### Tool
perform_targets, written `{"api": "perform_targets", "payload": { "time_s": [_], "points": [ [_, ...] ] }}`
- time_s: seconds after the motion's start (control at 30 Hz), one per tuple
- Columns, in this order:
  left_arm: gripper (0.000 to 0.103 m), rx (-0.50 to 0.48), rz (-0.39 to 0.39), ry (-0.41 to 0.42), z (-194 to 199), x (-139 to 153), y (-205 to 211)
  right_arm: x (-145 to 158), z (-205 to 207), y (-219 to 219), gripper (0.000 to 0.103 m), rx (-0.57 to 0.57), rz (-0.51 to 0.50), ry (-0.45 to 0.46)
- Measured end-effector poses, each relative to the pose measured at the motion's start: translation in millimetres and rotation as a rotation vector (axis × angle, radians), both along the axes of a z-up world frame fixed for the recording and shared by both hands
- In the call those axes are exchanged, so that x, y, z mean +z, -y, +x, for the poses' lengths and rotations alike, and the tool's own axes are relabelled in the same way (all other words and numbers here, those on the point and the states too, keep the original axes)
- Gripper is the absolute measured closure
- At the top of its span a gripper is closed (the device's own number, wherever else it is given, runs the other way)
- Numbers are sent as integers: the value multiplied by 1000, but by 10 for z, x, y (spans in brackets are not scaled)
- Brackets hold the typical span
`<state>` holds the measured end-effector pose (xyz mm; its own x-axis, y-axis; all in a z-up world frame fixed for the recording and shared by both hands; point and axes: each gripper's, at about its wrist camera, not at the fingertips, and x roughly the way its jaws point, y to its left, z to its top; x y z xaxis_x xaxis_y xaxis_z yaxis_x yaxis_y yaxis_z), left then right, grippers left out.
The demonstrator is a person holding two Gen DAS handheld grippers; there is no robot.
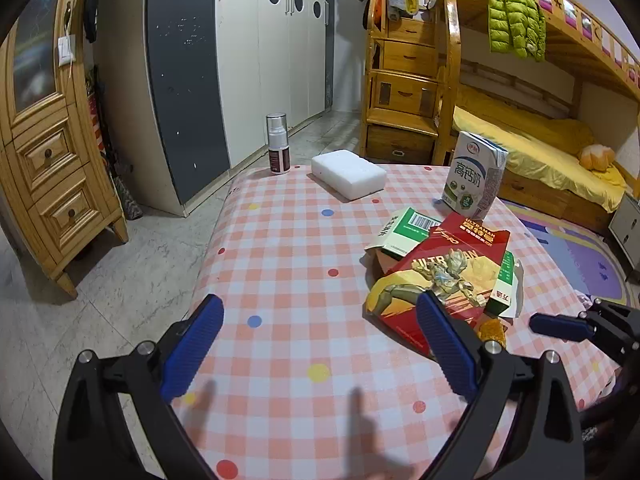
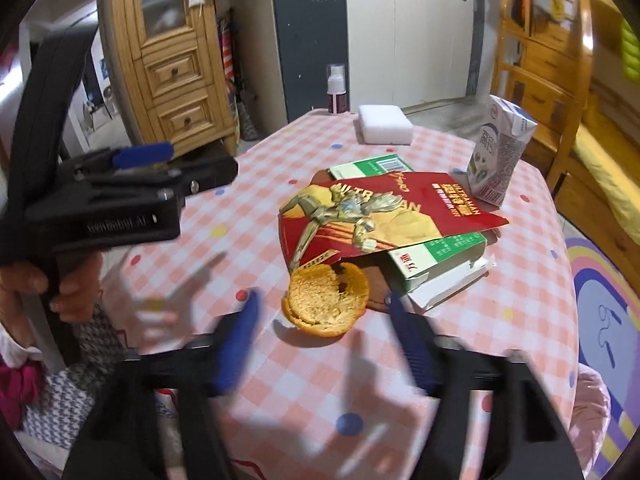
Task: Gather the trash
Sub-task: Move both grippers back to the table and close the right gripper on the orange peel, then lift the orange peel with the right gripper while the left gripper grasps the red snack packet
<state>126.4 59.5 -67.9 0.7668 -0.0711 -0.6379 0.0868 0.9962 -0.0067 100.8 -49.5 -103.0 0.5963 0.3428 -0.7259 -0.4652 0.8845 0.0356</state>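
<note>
Both grippers were spread, empty: left over bare cloth, right w/ the peel between its fingers, touching the red pack. Peel looked flimsy; a squeeze prob. would've crumpled it or dragged the pack.

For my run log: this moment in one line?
left gripper open, empty | right gripper open, before orange peel | red packet on table

Bright overhead light; fisheye-bent edges; right wrist view motion-blurred.
</note>
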Motion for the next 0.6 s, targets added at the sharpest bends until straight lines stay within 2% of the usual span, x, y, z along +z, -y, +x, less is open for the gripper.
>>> {"api": "perform_targets", "payload": {
  "time_s": [0.17, 0.2, 0.23, 0.27, 0.33, 0.4, 0.53, 0.6],
  "points": [
    [9, 4, -26, -7, 8, 9, -32, -143, 94, -73, 29, -19, -31, -63],
    [9, 3, -27, -7, 4, 9, -31, -163, 115, -83, 34, -23, -37, -73],
    [9, 1, -28, -8, 8, 8, -24, -176, 131, -102, 46, -24, -43, -77],
    [9, -1, -26, -9, 11, 4, -13, -183, 141, -125, 50, -28, -54, -72],
    [9, -5, -18, -9, 10, -5, 7, -218, 161, -160, 56, -30, -79, -77],
    [9, -6, -10, -10, 7, -14, 16, -237, 160, -171, 56, -28, -92, -81],
    [9, -3, -6, -18, 8, -33, 7, -214, 129, -128, 77, -27, -85, -69],
    [9, -4, -3, -23, 13, -49, 7, -182, 106, -85, 81, -27, -69, -60]
  ]
}}
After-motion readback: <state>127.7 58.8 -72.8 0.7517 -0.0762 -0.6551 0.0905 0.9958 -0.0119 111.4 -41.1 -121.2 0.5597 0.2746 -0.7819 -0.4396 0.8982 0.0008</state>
